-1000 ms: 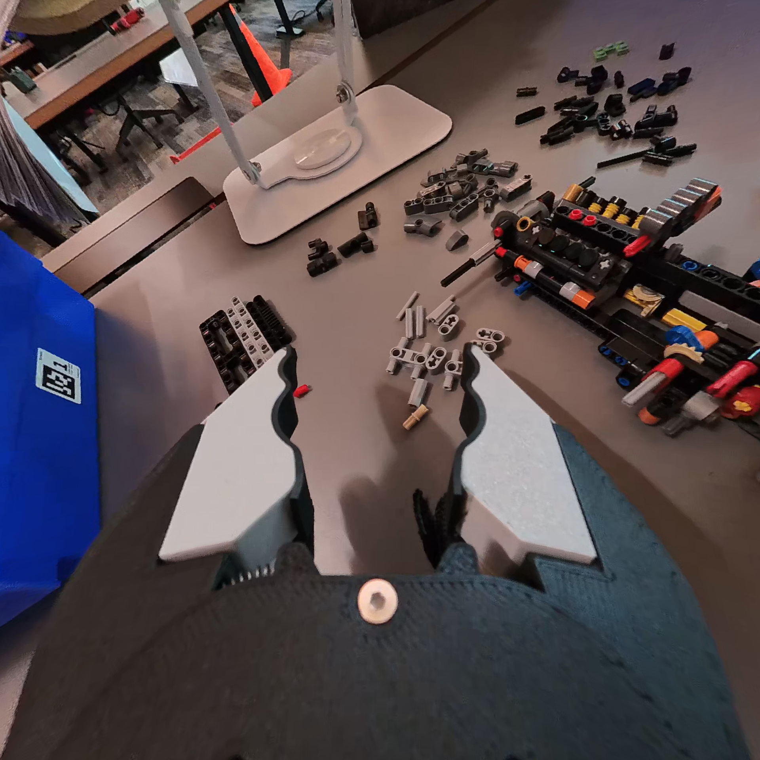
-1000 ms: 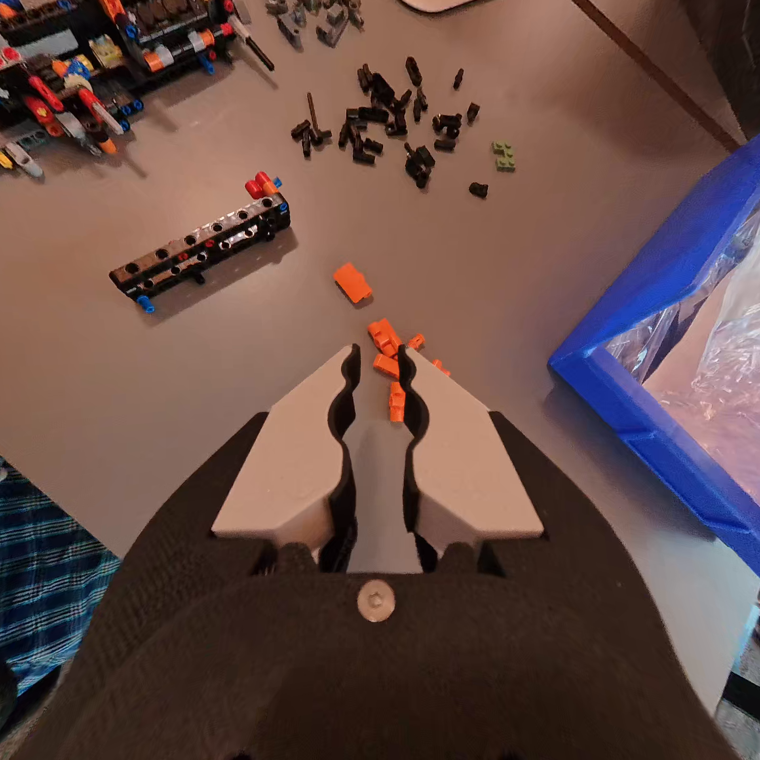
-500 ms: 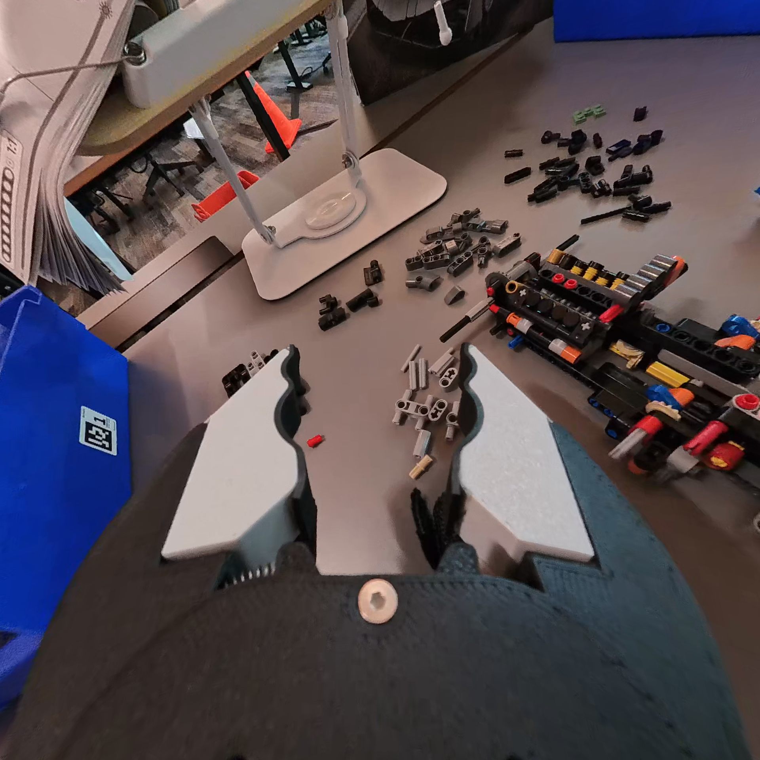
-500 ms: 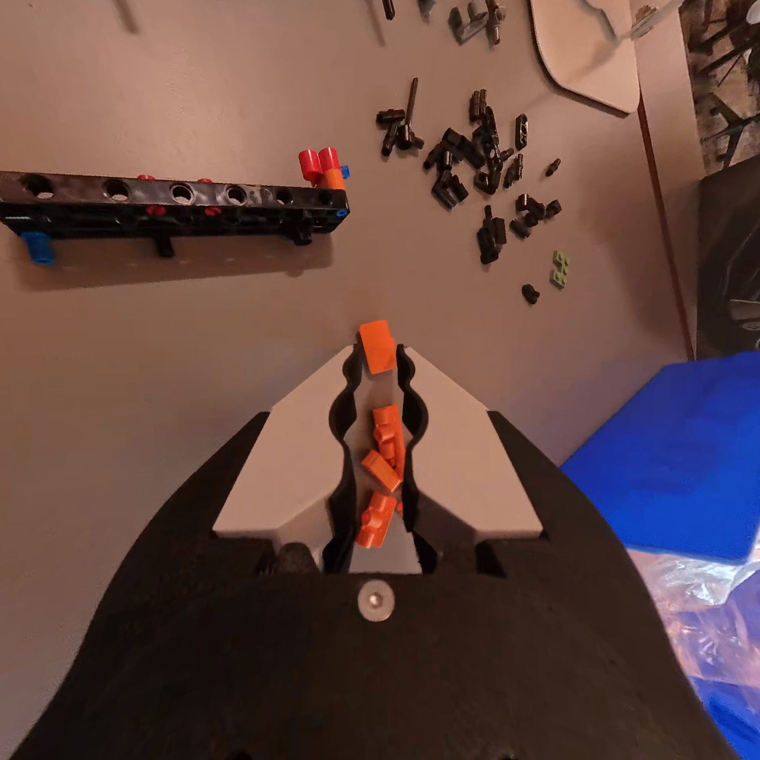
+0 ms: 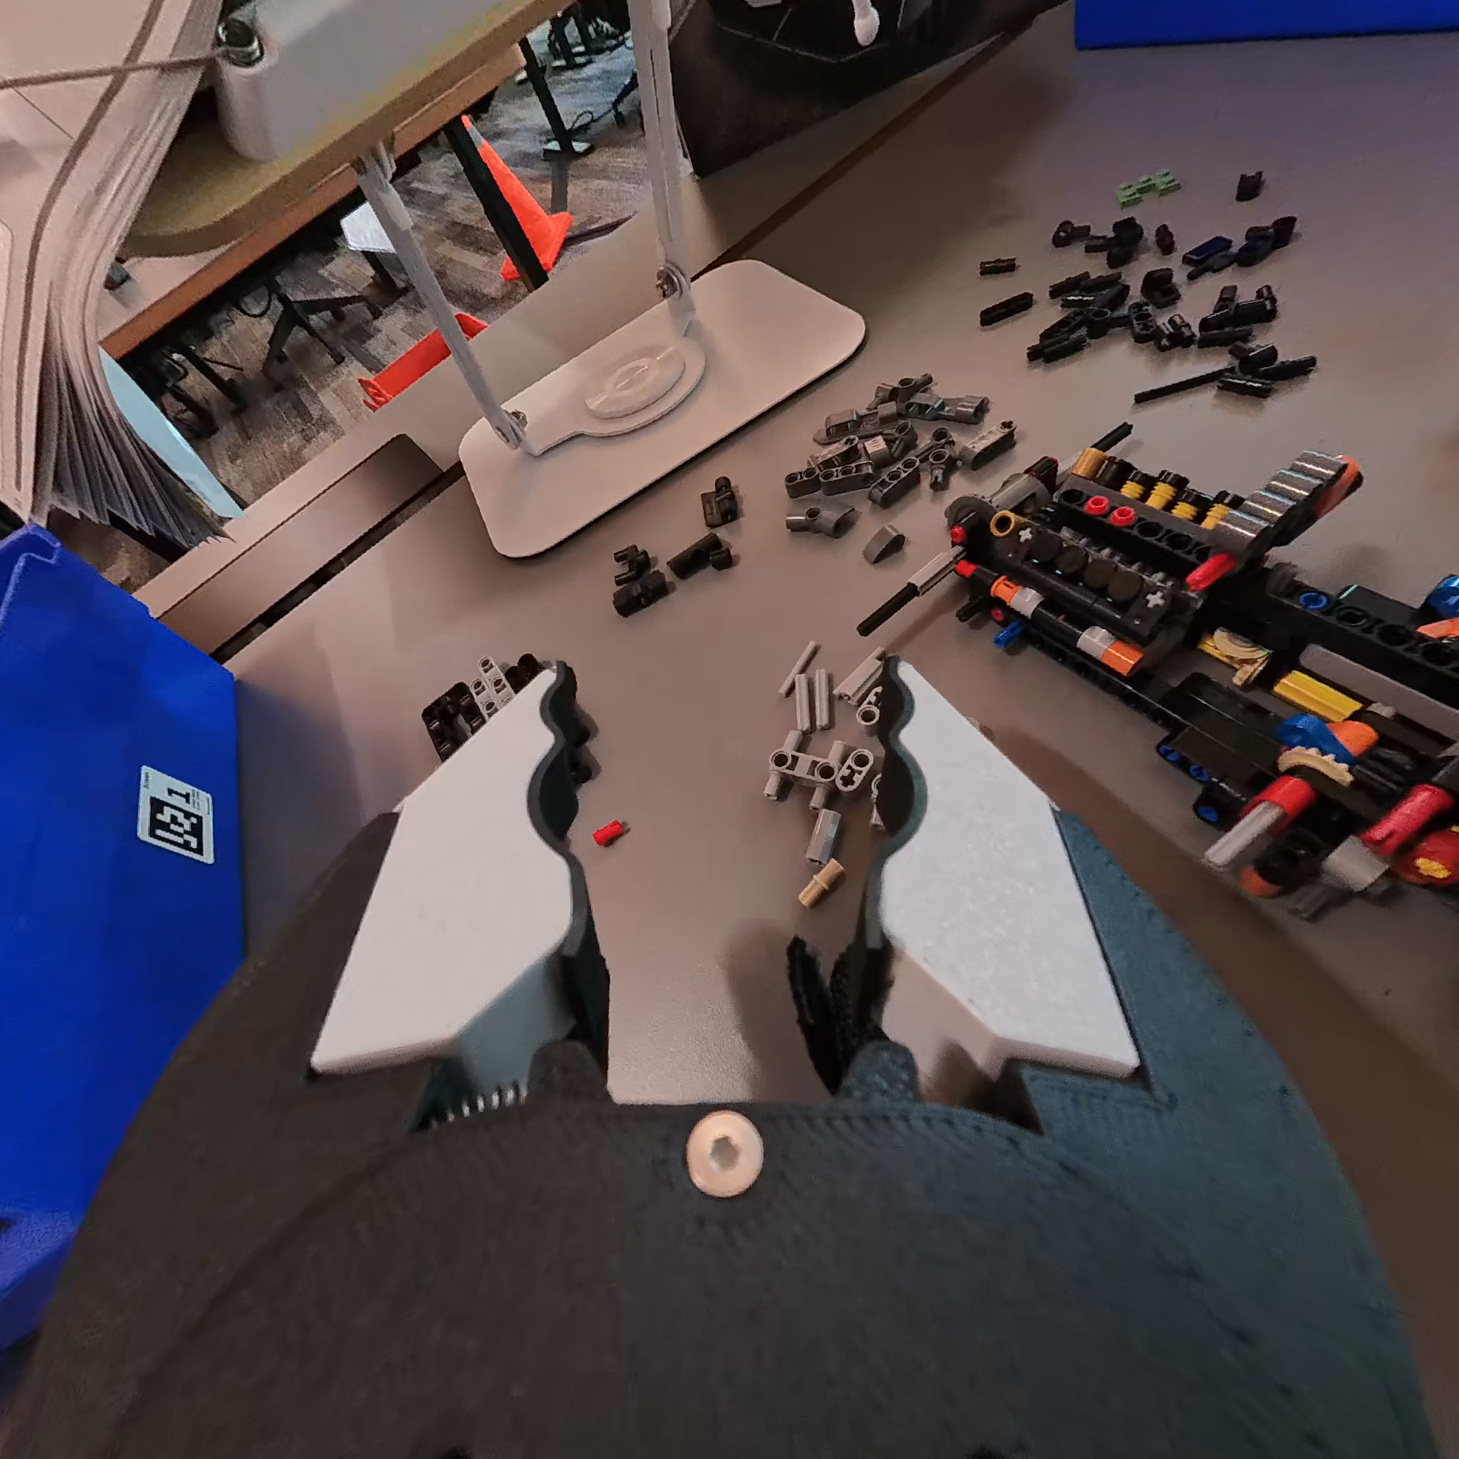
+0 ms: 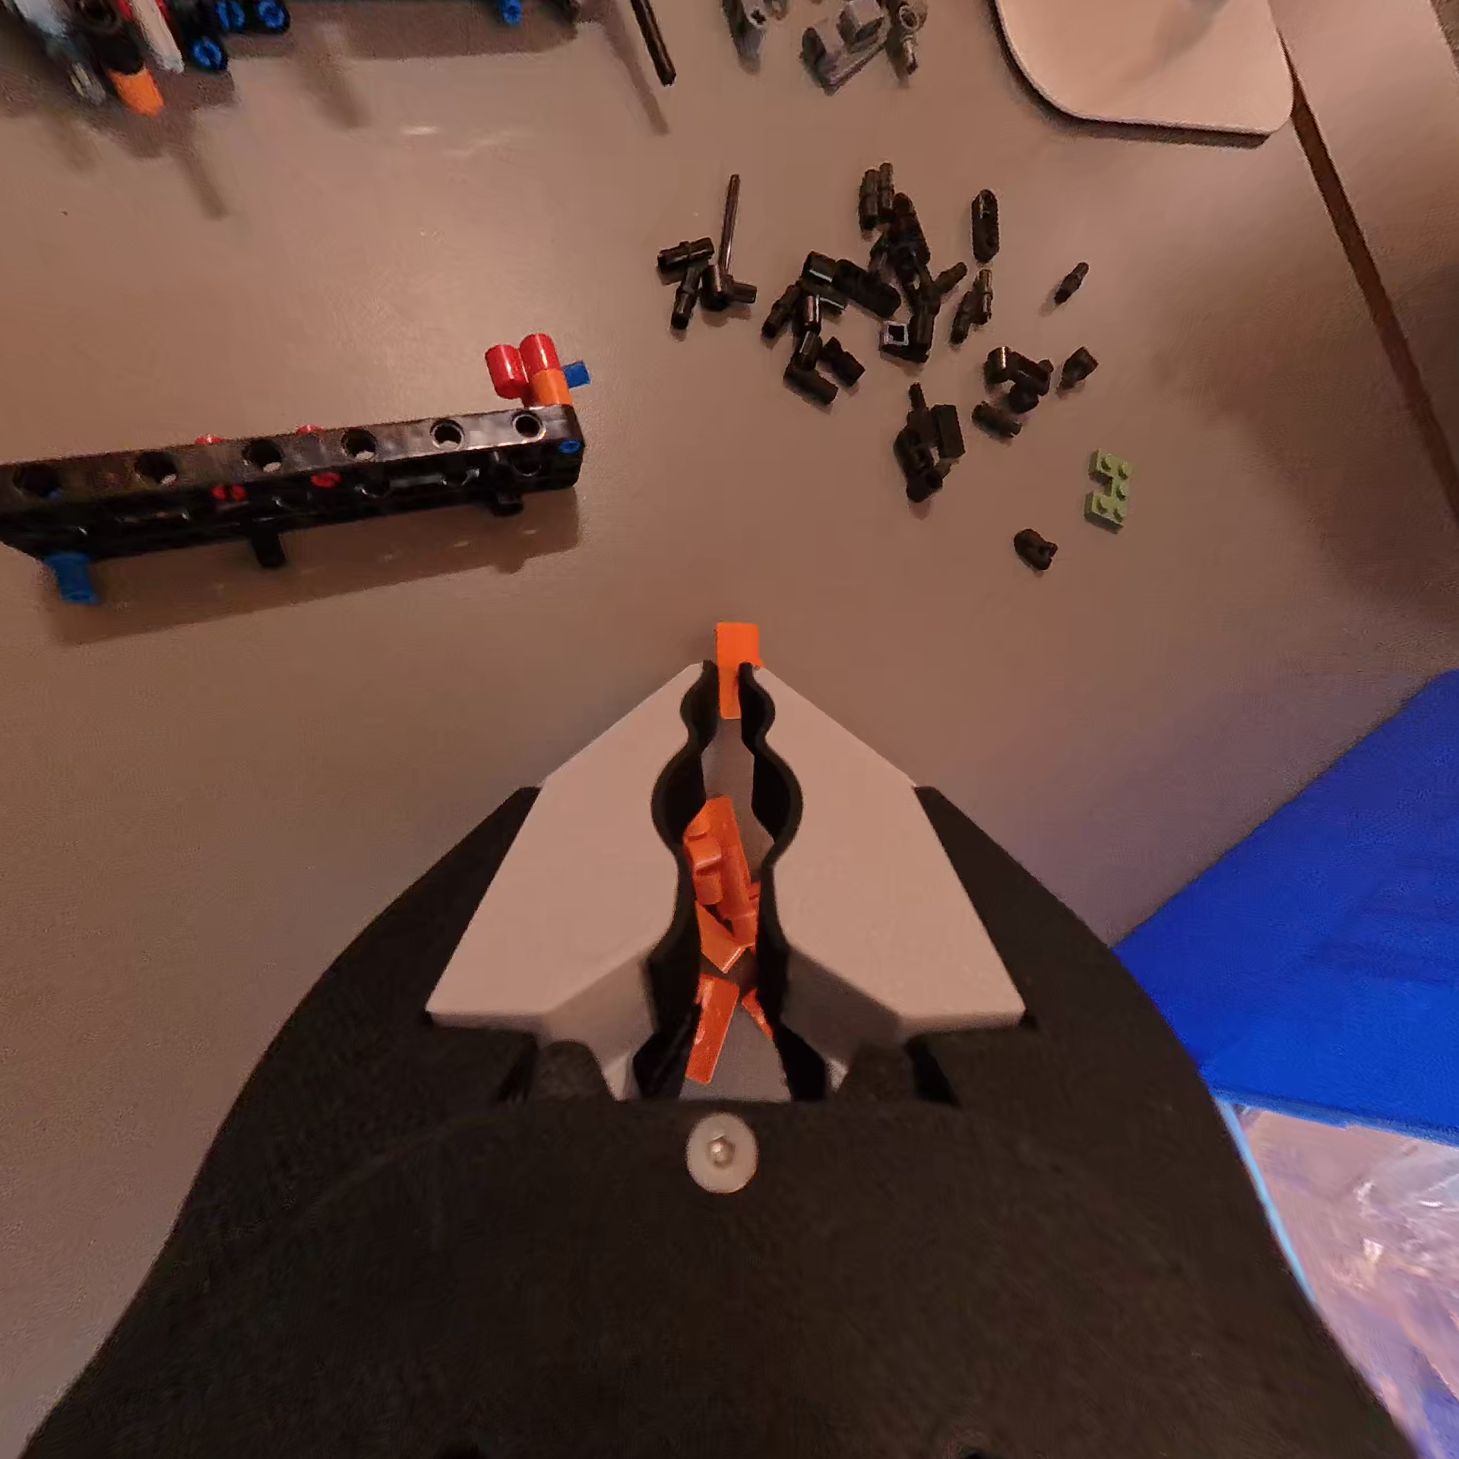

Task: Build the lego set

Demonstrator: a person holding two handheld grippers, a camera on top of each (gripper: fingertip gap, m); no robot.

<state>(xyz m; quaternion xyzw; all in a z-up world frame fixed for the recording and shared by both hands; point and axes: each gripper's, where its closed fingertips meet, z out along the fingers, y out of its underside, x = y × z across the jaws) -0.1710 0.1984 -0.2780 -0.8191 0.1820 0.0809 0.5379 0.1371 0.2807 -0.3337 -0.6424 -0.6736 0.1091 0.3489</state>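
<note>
Right tongs (image 6: 728,671) pinching orange piece (image 6: 734,655) near black beam (image 6: 292,474), left tongs (image 5: 726,695) hanging spread apart over grey pins (image 5: 821,770) on tabletop (image 5: 695,631)

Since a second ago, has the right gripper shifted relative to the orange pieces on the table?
Yes. The right gripper has advanced past the orange pile toward the black beam assembly, jaws now clamping an orange piece.

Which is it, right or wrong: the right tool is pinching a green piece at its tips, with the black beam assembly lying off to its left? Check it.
Wrong on colour. In the right wrist view, the right tool is shut on an orange piece, not a green one. The black beam assembly does lie off to its left.
</note>
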